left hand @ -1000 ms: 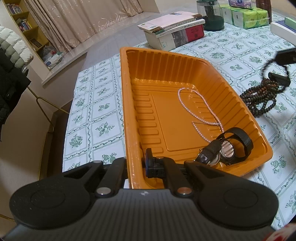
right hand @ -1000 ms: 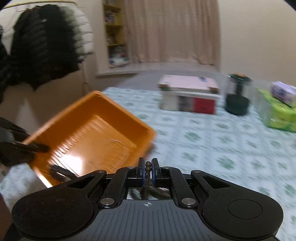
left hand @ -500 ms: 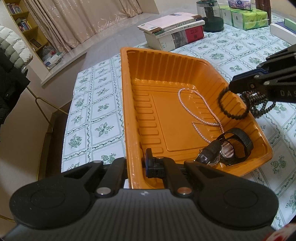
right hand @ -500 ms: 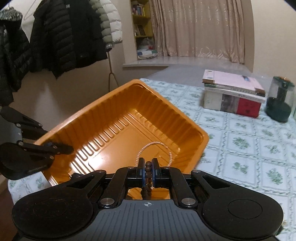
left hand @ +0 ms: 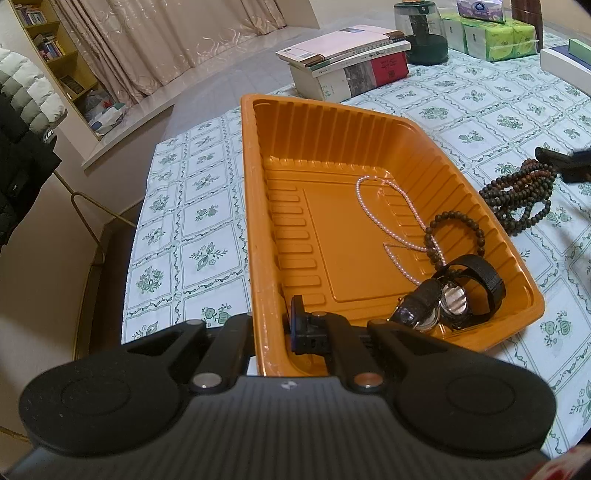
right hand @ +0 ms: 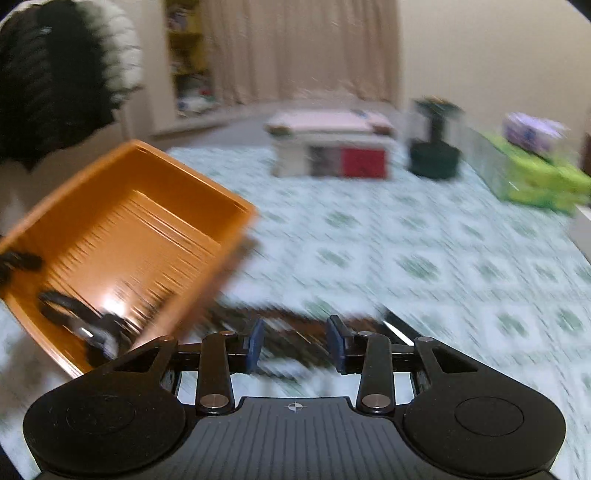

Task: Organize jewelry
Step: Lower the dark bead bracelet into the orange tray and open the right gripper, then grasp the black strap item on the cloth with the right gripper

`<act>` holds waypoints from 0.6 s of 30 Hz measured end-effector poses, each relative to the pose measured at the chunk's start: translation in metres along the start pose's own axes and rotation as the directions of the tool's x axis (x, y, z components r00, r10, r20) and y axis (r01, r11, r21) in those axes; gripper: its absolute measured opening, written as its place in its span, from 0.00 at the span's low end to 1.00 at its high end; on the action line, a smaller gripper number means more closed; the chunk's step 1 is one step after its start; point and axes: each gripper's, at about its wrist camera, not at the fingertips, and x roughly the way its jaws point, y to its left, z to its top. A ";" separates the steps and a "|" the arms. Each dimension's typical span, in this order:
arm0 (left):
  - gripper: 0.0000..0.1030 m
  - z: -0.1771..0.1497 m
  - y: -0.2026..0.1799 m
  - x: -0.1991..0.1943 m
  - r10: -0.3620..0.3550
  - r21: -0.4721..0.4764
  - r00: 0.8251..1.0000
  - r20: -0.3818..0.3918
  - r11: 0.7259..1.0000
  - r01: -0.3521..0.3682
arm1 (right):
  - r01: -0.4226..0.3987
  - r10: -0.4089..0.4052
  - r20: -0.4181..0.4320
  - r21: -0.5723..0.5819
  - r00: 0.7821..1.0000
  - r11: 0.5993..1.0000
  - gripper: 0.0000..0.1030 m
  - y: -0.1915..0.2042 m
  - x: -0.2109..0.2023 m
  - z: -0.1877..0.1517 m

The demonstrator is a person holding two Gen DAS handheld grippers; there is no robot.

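My left gripper (left hand: pixel 275 328) is shut on the near wall of the orange tray (left hand: pixel 332 107); one finger is hidden behind that wall. In the tray lie a pink pearl necklace (left hand: pixel 397 225), a dark bead bracelet (left hand: pixel 452 215) and a black watch (left hand: pixel 476 264). A pile of dark wooden beads (left hand: pixel 521 195) rests on the tablecloth right of the tray, with my right gripper (left hand: pixel 565 162) just beyond it. In the blurred right wrist view the right gripper (right hand: pixel 295 343) is opening, its blue pads apart with nothing pressed between them, above the smeared dark beads (right hand: pixel 288 317). The tray (right hand: pixel 192 173) is at its left.
A stack of books (left hand: pixel 347 59), a dark jar (left hand: pixel 421 33) and green tissue packs (left hand: pixel 491 33) stand at the table's far side. A white box (left hand: pixel 561 62) sits at the far right. The table's left edge (left hand: pixel 144 206) drops to the floor; coats (left hand: pixel 22 129) hang beyond it.
The right gripper carried the dark bead bracelet over the tray and let it go; the bracelet now lies inside. That gripper then swung right over the bead pile, jaws parting. The left gripper stayed put.
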 end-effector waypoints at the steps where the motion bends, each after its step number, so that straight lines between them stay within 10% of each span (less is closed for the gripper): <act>1: 0.03 0.000 0.000 0.000 0.001 0.000 1.000 0.000 1.000 -0.001 | 0.024 -0.024 -0.010 0.011 1.000 1.000 0.39 -0.008 -0.002 -0.005; 8: 0.03 0.000 -0.001 -0.001 0.004 0.002 1.000 0.000 1.000 -0.004 | 0.143 -0.142 -0.027 0.047 0.990 0.989 0.42 -0.054 -0.013 -0.024; 18: 0.03 0.001 -0.001 -0.001 0.011 0.009 1.000 -0.005 1.000 -0.011 | 0.112 -0.116 -0.034 -0.115 0.993 0.987 0.43 -0.074 0.016 -0.015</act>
